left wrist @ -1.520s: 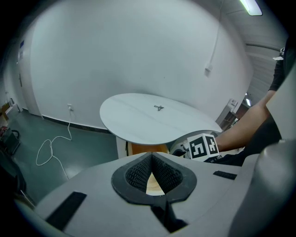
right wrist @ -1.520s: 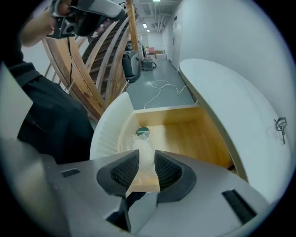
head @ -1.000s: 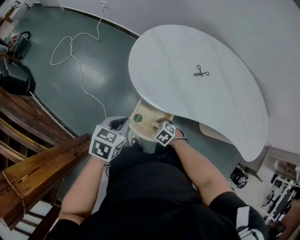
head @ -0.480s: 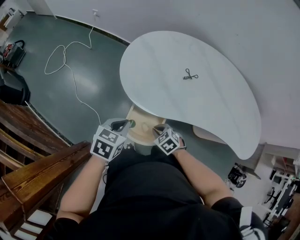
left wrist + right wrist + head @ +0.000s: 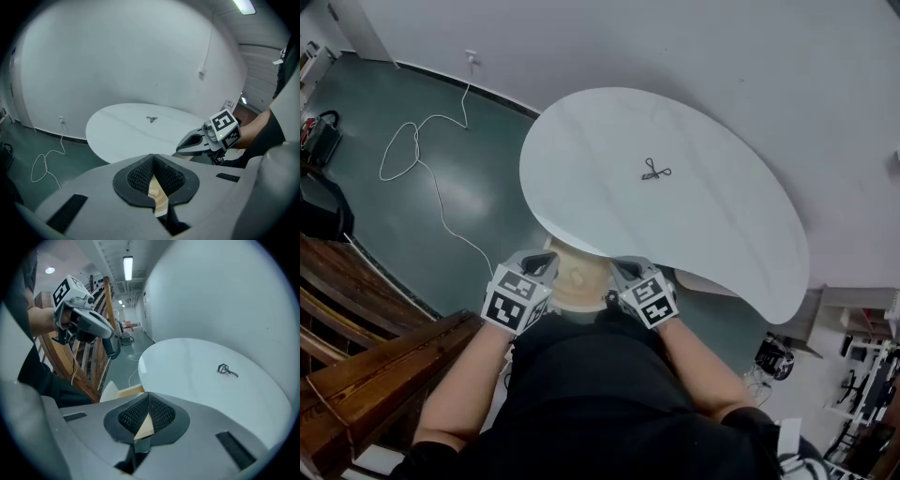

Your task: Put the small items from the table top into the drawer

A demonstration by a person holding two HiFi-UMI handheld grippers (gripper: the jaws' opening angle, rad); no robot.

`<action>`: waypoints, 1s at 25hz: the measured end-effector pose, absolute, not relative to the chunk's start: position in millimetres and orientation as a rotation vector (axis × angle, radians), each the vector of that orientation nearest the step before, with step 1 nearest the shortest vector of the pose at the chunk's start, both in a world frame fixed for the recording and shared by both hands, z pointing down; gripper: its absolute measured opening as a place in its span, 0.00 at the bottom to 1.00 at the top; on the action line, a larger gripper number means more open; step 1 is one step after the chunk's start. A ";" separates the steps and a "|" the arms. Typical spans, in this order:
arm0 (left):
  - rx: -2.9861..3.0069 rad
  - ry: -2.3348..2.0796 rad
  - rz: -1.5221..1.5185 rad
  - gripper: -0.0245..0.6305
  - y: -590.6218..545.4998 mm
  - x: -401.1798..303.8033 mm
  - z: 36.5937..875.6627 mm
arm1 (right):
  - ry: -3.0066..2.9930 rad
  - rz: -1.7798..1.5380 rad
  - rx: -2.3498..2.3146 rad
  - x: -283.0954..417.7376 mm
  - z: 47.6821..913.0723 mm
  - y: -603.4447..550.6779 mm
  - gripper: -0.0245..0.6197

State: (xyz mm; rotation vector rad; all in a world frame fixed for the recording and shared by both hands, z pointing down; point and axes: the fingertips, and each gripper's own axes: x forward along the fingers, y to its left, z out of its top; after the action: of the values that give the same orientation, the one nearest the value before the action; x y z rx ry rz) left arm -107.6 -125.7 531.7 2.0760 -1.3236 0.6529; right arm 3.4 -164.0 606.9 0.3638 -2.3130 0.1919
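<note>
black item (image 5: 654,171) lies on table (image 5: 722,220), far from left gripper (image 5: 547,263) and right gripper (image 5: 620,269).

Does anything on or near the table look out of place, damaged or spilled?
Nothing looks damaged or spilled. One small black item lies alone on the white table, the wooden drawer under its near edge stands open, and a white cable trails on the floor.
</note>
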 end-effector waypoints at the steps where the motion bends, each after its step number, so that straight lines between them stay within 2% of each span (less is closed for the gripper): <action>1: 2.081 -1.327 0.649 0.06 -129.2 -105.4 529.6 | -2.318 0.182 0.386 7.0 602.0 -173.9 0.05; 12: 2.022 -1.405 0.621 0.06 -141.7 -88.8 522.5 | -2.237 -0.061 0.516 42.9 588.4 -298.5 0.05; 25: 1.861 -1.577 0.562 0.06 -132.7 -87.5 515.7 | -2.100 -0.308 0.437 33.3 606.2 -408.1 0.05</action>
State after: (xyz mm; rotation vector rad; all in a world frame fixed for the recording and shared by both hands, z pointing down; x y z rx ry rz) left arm -87.5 -132.7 515.7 1.8612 -1.5772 0.5617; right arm 33.3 -408.1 606.2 0.4371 -2.1002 -0.3078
